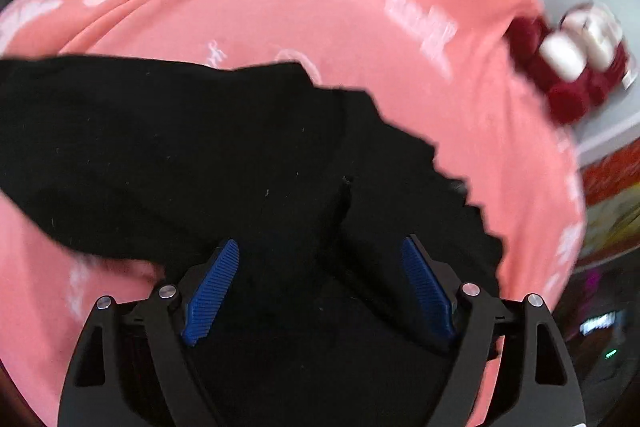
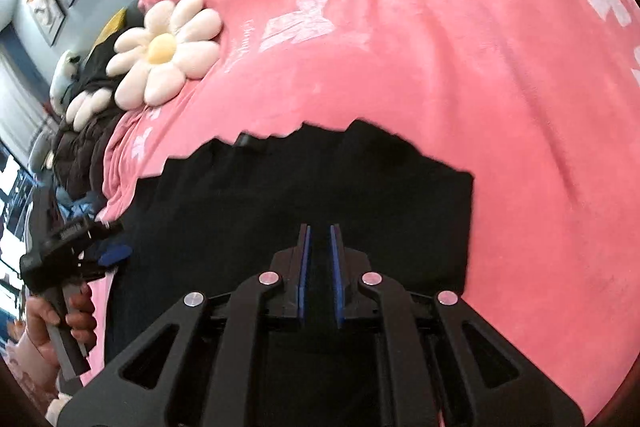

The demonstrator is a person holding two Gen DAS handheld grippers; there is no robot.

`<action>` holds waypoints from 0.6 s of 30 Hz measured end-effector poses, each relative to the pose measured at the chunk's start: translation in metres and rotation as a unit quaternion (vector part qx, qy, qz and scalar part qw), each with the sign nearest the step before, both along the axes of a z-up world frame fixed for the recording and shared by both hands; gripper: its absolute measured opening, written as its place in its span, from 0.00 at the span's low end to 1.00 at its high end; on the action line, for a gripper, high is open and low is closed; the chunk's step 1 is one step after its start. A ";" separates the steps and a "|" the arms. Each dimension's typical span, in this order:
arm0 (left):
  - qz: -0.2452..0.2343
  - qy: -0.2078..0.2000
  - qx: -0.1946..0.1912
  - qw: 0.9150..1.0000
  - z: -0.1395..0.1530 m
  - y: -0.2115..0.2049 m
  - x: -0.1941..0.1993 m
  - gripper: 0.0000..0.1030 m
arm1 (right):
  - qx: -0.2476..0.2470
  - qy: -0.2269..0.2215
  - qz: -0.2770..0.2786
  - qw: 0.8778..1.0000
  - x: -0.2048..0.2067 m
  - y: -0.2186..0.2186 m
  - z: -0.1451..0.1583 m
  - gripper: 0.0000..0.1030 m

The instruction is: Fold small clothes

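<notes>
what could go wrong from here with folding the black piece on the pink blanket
1. The left gripper stands open over the black garment and holds nothing, so that side may slide or bunch if the cloth is pulled.
2. The right gripper is nearly shut on the black cloth; a thin pinch may slip out.
3. The pink blanket is soft and creased, so it could drag along and spoil the fold.

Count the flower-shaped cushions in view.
2. One white flower cushion lies at the pink blanket's left edge; a second, partly hidden, sits lower left on dark clothing. More may be hidden.
</notes>
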State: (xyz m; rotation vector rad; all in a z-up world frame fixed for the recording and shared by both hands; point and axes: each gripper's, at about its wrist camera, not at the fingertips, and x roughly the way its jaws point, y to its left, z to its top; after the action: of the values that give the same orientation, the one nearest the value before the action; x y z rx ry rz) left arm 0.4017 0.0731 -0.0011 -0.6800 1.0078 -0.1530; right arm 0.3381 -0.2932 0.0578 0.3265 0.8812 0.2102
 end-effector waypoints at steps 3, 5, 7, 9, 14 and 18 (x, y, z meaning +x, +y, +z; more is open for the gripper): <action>0.020 -0.011 -0.037 0.999 -0.001 0.011 -0.010 0.77 | 0.014 0.001 0.053 0.999 0.000 0.040 0.000 0.10; 0.043 -0.016 -0.059 0.997 0.002 0.019 -0.018 0.77 | -0.014 -0.008 0.122 0.992 0.001 0.090 0.004 0.10; 0.053 -0.021 -0.058 0.997 0.009 0.024 -0.026 0.77 | -0.030 -0.015 0.180 0.983 0.004 0.134 0.008 0.10; 0.054 -0.032 -0.042 0.997 0.020 0.027 -0.038 0.77 | -0.047 -0.014 0.228 0.973 0.014 0.182 0.004 0.09; 0.023 -0.058 0.008 0.998 0.046 0.033 -0.066 0.77 | -0.102 0.013 0.248 0.963 0.055 0.244 -0.024 0.10; 0.003 -0.053 0.014 0.998 0.046 0.043 -0.077 0.77 | -0.096 0.010 0.219 0.971 0.074 0.246 -0.028 0.06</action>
State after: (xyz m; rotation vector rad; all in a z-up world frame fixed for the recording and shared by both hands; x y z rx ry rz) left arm 0.3245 0.1157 0.0450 -0.6423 0.9037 -0.1674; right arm 0.4119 -0.0471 0.0298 -0.0522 0.9795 0.5262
